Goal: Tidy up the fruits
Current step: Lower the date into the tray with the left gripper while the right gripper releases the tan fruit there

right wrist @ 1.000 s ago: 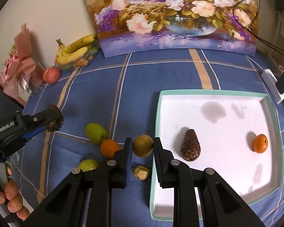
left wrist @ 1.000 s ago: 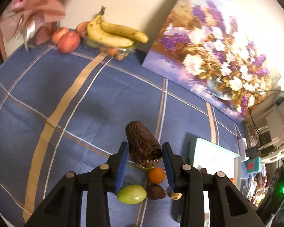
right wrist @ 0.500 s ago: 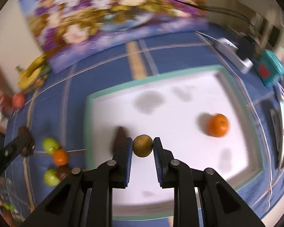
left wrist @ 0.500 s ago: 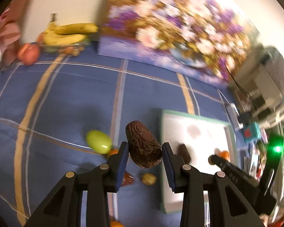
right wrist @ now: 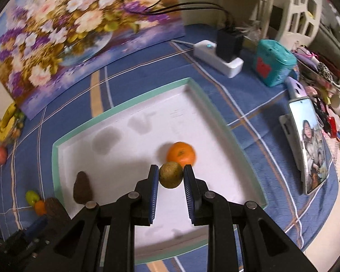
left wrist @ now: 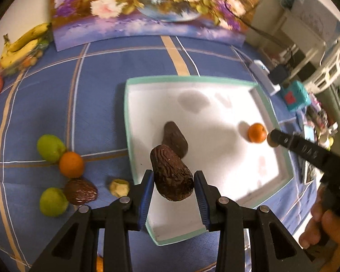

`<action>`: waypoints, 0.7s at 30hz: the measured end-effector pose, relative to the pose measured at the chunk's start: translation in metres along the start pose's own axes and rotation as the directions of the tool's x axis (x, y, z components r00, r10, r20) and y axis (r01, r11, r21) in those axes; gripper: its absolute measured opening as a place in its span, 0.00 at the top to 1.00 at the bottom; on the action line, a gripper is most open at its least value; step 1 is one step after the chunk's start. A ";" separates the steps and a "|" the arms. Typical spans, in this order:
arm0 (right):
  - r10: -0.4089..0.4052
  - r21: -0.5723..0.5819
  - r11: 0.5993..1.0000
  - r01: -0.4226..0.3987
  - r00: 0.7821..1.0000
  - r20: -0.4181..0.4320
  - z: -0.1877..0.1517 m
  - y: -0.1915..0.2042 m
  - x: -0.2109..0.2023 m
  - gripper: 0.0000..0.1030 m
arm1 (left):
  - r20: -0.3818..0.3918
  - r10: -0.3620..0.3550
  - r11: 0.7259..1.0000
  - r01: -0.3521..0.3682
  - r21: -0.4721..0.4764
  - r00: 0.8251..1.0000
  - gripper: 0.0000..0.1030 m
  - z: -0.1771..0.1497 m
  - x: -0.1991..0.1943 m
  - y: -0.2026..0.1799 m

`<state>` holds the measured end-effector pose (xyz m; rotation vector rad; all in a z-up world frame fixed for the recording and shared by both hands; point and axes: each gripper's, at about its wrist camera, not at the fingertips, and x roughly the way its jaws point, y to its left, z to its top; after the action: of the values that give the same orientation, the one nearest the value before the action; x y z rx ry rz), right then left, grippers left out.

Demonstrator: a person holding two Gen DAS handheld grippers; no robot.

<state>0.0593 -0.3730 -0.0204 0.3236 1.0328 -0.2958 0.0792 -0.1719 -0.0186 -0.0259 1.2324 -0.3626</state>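
My left gripper (left wrist: 172, 182) is shut on a dark wrinkled avocado (left wrist: 171, 176), held above the near left part of the white tray (left wrist: 128, 122). A second dark avocado (left wrist: 175, 138) lies in the tray just beyond it, and an orange (left wrist: 257, 132) sits near the tray's right wall. My right gripper (right wrist: 171, 176) is shut on a small brownish round fruit (right wrist: 171, 174), held over the tray (right wrist: 206, 95) right beside the orange (right wrist: 181, 154). In the left wrist view the right gripper (left wrist: 274, 137) reaches in from the right.
On the blue cloth left of the tray lie two green fruits (left wrist: 50, 147), an orange (left wrist: 71, 164), a dark avocado (left wrist: 81, 191) and a fruit scrap (left wrist: 119, 187). Bananas (left wrist: 22, 45) and a flower painting (right wrist: 63, 34) stand at the back. A power strip (right wrist: 217, 59), teal box (right wrist: 274, 65) and phone (right wrist: 310, 142) sit right.
Both grippers have swung right from the loose fruit on the cloth to above the tray, each still carrying its fruit. The right one now sits beside the orange.
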 end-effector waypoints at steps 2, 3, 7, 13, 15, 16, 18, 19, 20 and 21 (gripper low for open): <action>-0.002 0.011 1.000 0.002 1.000 -0.006 -0.002 -0.006 0.002 0.78 | -0.017 0.013 1.000 -0.013 0.010 1.000 0.62 -0.003 0.007 -0.002; -0.002 0.013 1.000 0.002 1.000 -0.013 -0.002 -0.007 0.004 0.78 | -0.022 0.019 1.000 -0.018 0.013 1.000 0.62 -0.004 0.009 -0.002; 0.007 0.008 1.000 -0.006 0.998 -0.066 -0.006 -0.008 0.021 0.78 | -0.041 0.041 0.999 -0.040 0.030 0.998 0.62 -0.005 0.019 -0.005; 0.003 -0.017 1.000 -0.005 0.991 -0.132 -0.012 -0.002 0.045 0.77 | -0.075 0.085 0.995 -0.081 0.056 0.994 0.62 -0.009 0.035 -0.007; -0.004 -0.027 1.000 0.001 0.991 -0.131 -0.012 0.000 0.044 0.77 | -0.071 0.085 0.995 -0.081 0.057 0.994 0.62 -0.008 0.036 -0.007; -0.005 -0.028 1.000 0.001 0.991 -0.130 -0.013 0.000 0.045 0.77 | -0.071 0.086 0.995 -0.082 0.059 0.994 0.62 -0.008 0.036 -0.007; -0.005 -0.028 1.000 0.001 0.991 -0.131 -0.014 0.000 0.045 0.77 | -0.071 0.088 0.995 -0.084 0.060 0.994 0.62 -0.009 0.036 -0.008; -0.005 -0.028 1.000 0.001 0.991 -0.131 -0.014 0.000 0.044 0.77 | -0.072 0.088 0.995 -0.084 0.060 0.993 0.62 -0.008 0.036 -0.008; -0.005 -0.028 1.000 0.001 0.991 -0.132 -0.014 0.001 0.044 0.77 | -0.075 0.086 0.995 -0.081 0.060 0.994 0.62 -0.008 0.036 -0.008; -0.006 -0.029 1.000 0.002 0.991 -0.132 -0.014 0.001 0.044 0.77 | -0.077 0.083 0.995 -0.078 0.059 0.994 0.62 -0.008 0.037 -0.008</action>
<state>0.0698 -0.3706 -0.0652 0.3183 1.1672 -0.2650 0.0804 -0.1889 -0.0529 0.0869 1.2970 -0.3302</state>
